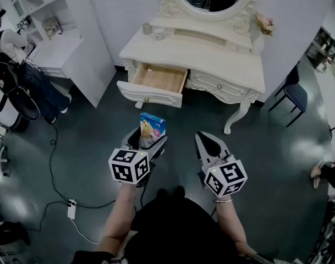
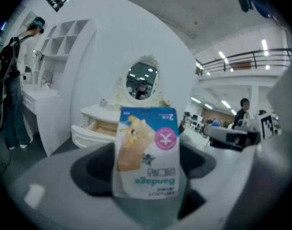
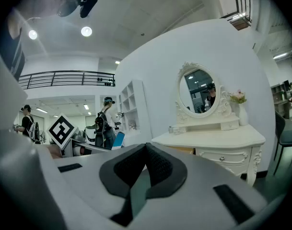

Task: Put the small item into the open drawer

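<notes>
Bandage packet [image 1: 152,128] pinched upright in the left tool [image 1: 147,142], well short of the open drawer [image 1: 159,80].
Gripped low down, between jaws spread wide across its width, above the floor in front of the table's [image 1: 211,56] left front corner, with the drawer pulled out there; right tool [image 1: 207,143] closed on nothing. Looks light, thin-walled and glossy, so probably easy to dent and apt to slip or tip. Best kept clamped low on its side edges with gentle pressure, carried upright, and let go only once well inside the drawer's walls.
</notes>
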`<state>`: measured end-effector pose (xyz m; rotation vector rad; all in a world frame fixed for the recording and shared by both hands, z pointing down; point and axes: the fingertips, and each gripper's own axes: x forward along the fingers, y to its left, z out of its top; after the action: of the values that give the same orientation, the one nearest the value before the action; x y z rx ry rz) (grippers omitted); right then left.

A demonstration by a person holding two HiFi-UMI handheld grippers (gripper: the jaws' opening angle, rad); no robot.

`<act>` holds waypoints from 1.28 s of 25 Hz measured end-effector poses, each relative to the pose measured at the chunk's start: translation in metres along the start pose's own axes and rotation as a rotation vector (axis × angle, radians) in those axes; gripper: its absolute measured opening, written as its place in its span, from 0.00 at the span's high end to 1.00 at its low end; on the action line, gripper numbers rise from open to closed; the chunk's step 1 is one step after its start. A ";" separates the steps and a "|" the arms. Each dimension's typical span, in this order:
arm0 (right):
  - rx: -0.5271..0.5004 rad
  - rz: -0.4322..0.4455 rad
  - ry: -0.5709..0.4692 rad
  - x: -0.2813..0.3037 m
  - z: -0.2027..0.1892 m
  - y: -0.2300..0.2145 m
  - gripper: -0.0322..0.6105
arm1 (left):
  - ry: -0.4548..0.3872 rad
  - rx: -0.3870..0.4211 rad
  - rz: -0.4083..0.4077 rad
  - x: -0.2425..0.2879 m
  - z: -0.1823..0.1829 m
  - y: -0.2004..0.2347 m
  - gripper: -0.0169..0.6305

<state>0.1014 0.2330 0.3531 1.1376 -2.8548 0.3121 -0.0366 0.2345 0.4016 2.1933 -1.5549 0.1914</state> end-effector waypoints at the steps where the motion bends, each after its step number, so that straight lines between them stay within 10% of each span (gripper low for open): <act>1: 0.003 0.001 -0.001 0.000 -0.001 -0.001 0.95 | 0.003 0.007 0.002 0.001 0.000 -0.001 0.32; 32: 0.071 -0.009 0.021 0.050 -0.007 -0.067 0.94 | 0.009 0.014 0.047 0.069 0.027 0.038 0.32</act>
<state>0.1106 0.1531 0.3773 1.1515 -2.8407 0.4257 -0.0507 0.1538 0.4127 2.1650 -1.6058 0.2277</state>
